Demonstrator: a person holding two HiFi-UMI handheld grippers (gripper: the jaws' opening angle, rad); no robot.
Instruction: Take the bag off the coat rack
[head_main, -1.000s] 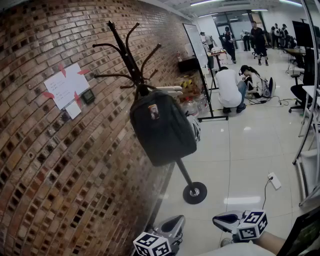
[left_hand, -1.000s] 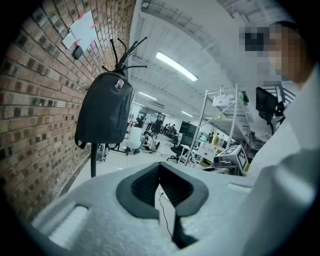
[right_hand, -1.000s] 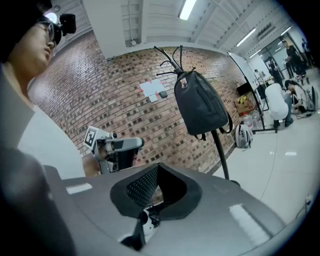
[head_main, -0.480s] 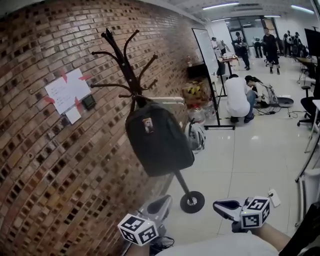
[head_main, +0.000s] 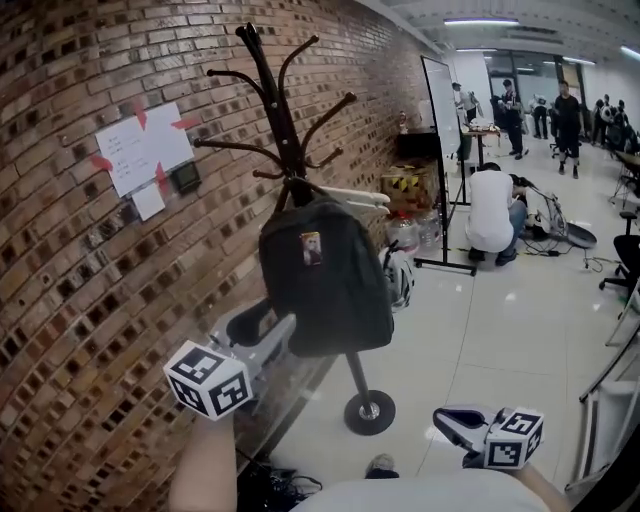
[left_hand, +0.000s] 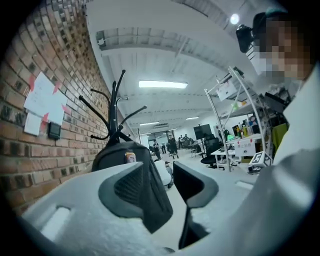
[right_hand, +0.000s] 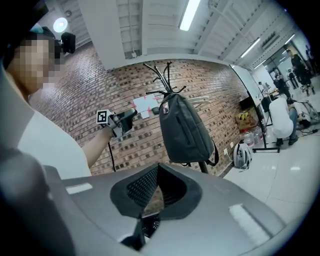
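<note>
A dark grey backpack (head_main: 325, 275) with a small patch hangs from a hook of the black coat rack (head_main: 283, 120) in front of the brick wall. My left gripper (head_main: 265, 325) is raised to the bag's lower left side, close to it but apart. Its jaws are opening and nothing is between them. In the left gripper view the bag (left_hand: 110, 152) and rack (left_hand: 116, 102) show beyond the left gripper (left_hand: 167, 167). My right gripper (head_main: 450, 422) hangs low at the bottom right, shut and empty. Past its tips (right_hand: 159, 167), the right gripper view shows the bag (right_hand: 185, 130).
The rack's round base (head_main: 369, 411) stands on the glossy floor. A brick wall (head_main: 90, 300) with taped papers (head_main: 143, 150) runs along the left. A whiteboard stand (head_main: 445, 170), a crouching person (head_main: 492, 215) and a white helmet-like thing (head_main: 400, 278) are behind the rack.
My left gripper has risen from the bottom edge up to the bag's lower left side and its jaws have parted. The right gripper has stayed low.
</note>
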